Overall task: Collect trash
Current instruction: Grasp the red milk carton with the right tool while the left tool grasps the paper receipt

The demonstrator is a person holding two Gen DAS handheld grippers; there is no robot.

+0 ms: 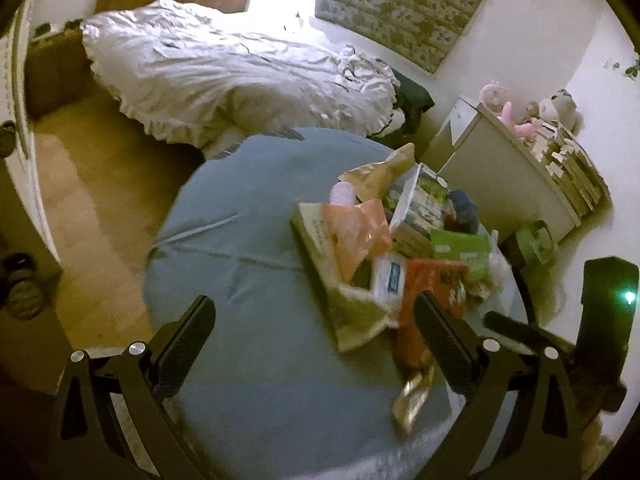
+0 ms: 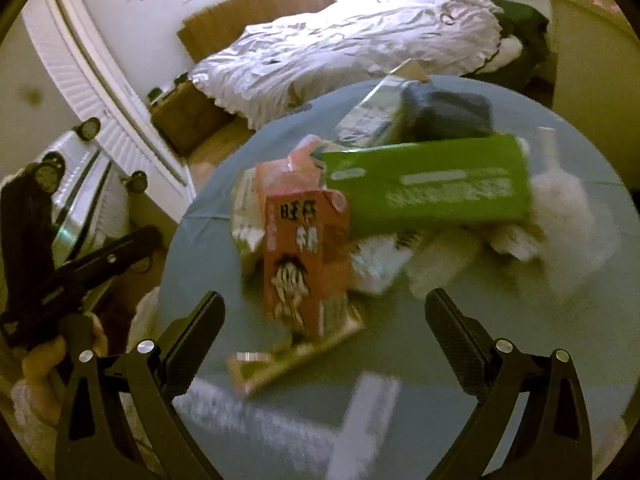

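Bedroom clutter frames a round table (image 1: 240, 240) draped in a grey-blue cloth, with a rumpled white duvet (image 1: 224, 72) on the bed behind it and a pale cabinet (image 1: 500, 176) topped with plush toys (image 1: 556, 112) off to the side. All the trash sits in one heap (image 1: 404, 240) on the far right part of the tabletop as the left wrist camera sees it.

From the right wrist view, a red carton (image 2: 306, 256) with bold black characters stands roughly upright at the front of the pile, its long axis vertical and its printed face turned toward the camera. Just behind it a green box (image 2: 428, 186) lies on its side, long axis running left to right and tilted slightly upward at the right end. A flat tan packet (image 2: 292, 356) lies on the cloth below the carton, pointing diagonally toward the lower left. White crumpled plastic (image 2: 556, 232) fills the right side of the heap.

Motion blur smears both views, so the print on most wrappers cannot be read, and the items deeper in the pile overlap too much to tell apart.

The left gripper (image 1: 312, 320) hangs above the table with its jaws spread wide and nothing between them; its right finger overlaps the edge of the heap in view. The right gripper (image 2: 324, 312) is likewise spread wide and empty, the red carton framed between its fingers but not touched. A hand (image 2: 52, 360) holding the left tool shows at the lower left edge of the right wrist view.
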